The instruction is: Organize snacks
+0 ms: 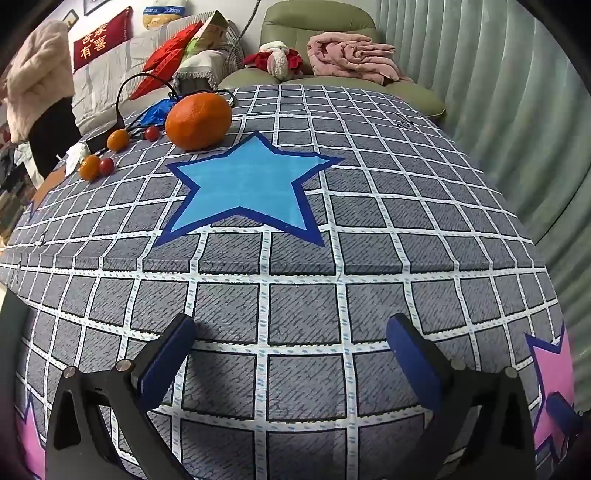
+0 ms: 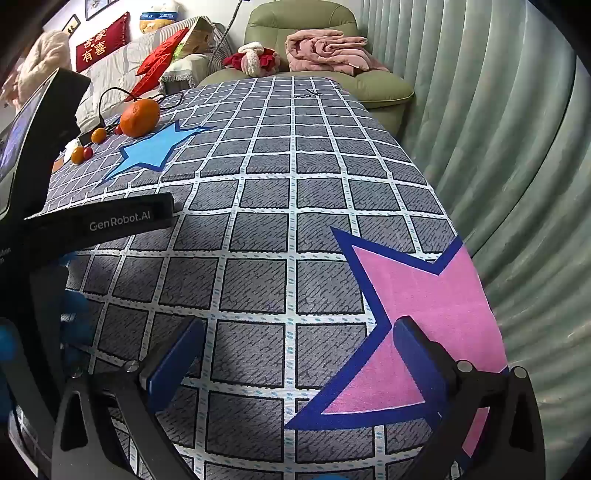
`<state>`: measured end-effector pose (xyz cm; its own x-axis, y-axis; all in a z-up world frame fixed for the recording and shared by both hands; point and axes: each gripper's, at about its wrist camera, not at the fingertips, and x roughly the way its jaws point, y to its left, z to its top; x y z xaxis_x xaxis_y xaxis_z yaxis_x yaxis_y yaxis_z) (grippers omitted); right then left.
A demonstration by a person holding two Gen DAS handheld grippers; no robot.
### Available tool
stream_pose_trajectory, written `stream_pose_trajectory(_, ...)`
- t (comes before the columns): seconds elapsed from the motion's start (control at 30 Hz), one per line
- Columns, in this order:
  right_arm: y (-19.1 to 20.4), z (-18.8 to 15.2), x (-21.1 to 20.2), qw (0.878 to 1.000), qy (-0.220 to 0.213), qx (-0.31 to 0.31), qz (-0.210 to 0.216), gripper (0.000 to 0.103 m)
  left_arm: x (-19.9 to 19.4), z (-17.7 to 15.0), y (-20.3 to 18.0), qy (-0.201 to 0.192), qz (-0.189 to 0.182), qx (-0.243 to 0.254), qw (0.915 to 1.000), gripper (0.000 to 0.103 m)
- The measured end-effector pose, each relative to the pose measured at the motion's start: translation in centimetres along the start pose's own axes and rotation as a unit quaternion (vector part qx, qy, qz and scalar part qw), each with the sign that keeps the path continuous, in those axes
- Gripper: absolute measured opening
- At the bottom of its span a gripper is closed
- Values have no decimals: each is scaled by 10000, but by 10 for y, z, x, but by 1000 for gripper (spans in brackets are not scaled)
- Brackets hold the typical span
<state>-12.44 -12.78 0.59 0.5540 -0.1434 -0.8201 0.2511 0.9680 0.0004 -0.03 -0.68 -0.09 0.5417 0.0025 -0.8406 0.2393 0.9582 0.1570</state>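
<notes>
Fruit and stars on the checked cloth, counted

There was one large orange (image 1: 198, 120), and there were two small orange fruits (image 1: 118, 140) (image 1: 89, 168) and two small red fruits (image 1: 151, 133) (image 1: 106, 166), all lying on the cloth. The cloth (image 1: 369, 221) itself bore one blue star (image 1: 243, 192) and, in the left view, two pink stars (image 1: 552, 376) (image 1: 27, 435) at its near corners. One black cable (image 1: 122, 107) lay behind the fruit. One green armchair (image 1: 321, 22) held one pink blanket (image 1: 351, 55).
</notes>
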Motion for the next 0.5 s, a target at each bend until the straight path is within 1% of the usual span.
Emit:
stream_pose_trajectory(0.03, 0, 0, 0, 10000, 0, 0, 0, 103, 1, 2, -6, -2, 1, -3, 10000, 103)
stream_pose_trajectory(0.07, 0, 0, 0, 10000, -31, -5, -7, 103, -2, -1, 1, -245, -470, -329, 9981, 103)
stream_pose_trajectory(0.1, 0, 0, 0, 10000, -30, -7, -9, 103, -2, -2, 4, -299, -621, -431, 9967, 103)
stream_pose_trajectory(0.5, 0, -1, 0, 10000, -15, -6, -10, 103, -2, -2, 6, -307, -678, -467, 9961, 103)
